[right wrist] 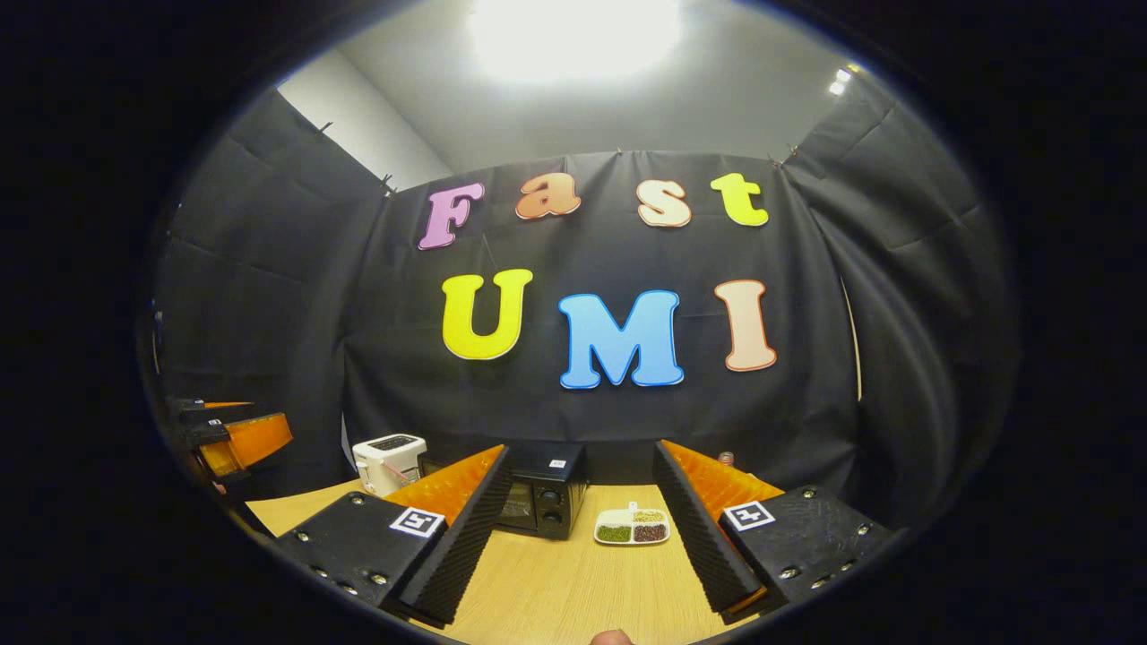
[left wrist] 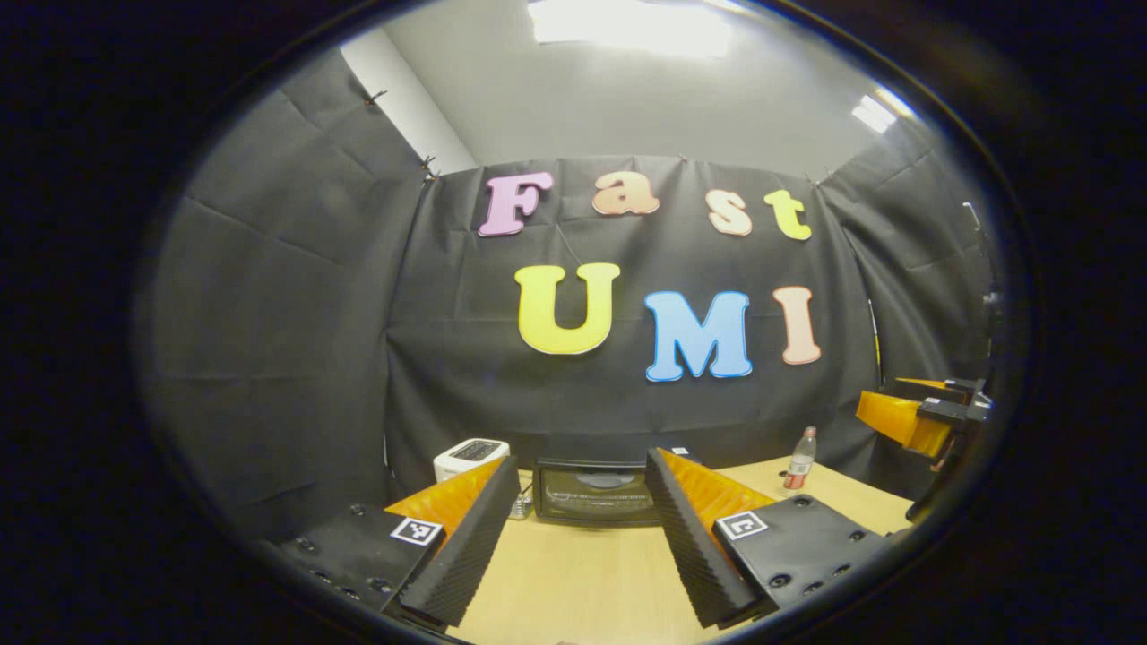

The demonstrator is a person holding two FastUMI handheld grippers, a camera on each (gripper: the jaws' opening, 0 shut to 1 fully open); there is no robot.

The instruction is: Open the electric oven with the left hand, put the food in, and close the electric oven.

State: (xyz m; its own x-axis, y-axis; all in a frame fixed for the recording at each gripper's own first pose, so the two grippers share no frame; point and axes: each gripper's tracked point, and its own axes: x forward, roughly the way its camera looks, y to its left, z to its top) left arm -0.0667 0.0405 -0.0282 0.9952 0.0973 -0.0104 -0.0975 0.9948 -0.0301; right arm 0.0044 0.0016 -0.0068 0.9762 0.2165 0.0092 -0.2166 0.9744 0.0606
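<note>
A small black electric oven (left wrist: 593, 492) stands at the back of the wooden table, its glass door closed. My left gripper (left wrist: 582, 555) is open well in front of it, held above the table with nothing between its fingers. In the right gripper view the oven (right wrist: 545, 502) sits left of centre, and a white divided dish of food (right wrist: 632, 527) lies just to its right. My right gripper (right wrist: 582, 546) is open and holds nothing, some way short of the dish. Each gripper appears at the edge of the other's view, the right gripper (left wrist: 923, 417) and the left gripper (right wrist: 228, 434).
A white toaster (left wrist: 470, 457) stands left of the oven, also seen as the toaster (right wrist: 388, 463) in the right gripper view. A plastic bottle (left wrist: 800, 461) stands at the back right. The wooden table (left wrist: 573, 582) has bare surface in front of the oven. Black cloth walls close in the booth.
</note>
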